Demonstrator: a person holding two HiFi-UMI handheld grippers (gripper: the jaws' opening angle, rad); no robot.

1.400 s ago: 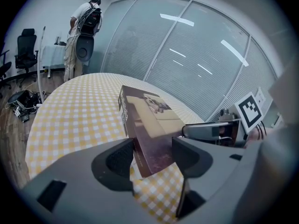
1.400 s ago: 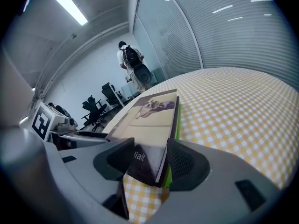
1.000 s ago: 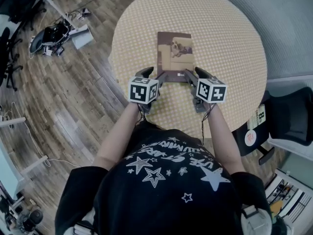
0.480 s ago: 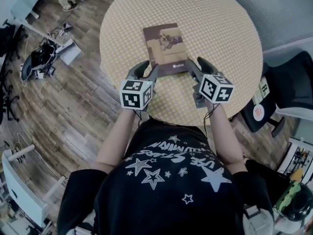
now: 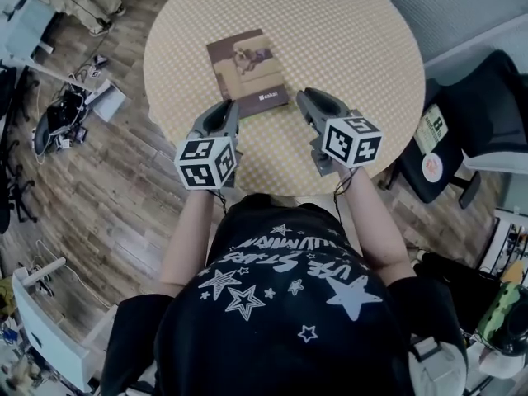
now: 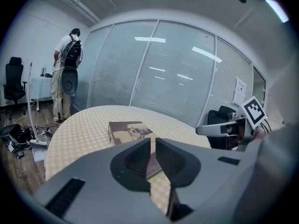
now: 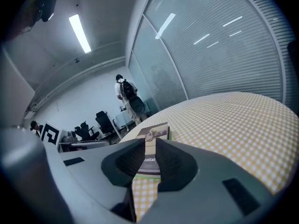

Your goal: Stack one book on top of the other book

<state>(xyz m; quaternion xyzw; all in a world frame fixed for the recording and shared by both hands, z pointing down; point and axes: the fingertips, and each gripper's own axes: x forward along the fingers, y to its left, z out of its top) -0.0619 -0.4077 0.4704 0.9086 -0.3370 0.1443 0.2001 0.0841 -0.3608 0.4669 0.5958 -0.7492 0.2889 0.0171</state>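
The left gripper (image 5: 221,114) and right gripper (image 5: 309,101) have backed just off the brown book's (image 5: 247,73) near edge, jaws closing on nothing, leaving it lying on the desk (image 5: 363,48), seemingly atop a green-edged second book (image 7: 146,174): stacking likely done.

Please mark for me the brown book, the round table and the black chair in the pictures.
brown book (image 5: 247,71): head view, middle of its cover.
round table (image 5: 355,48): head view, bare checked top beyond the book.
black chair (image 5: 487,97): head view, its dark upholstery right of the table.
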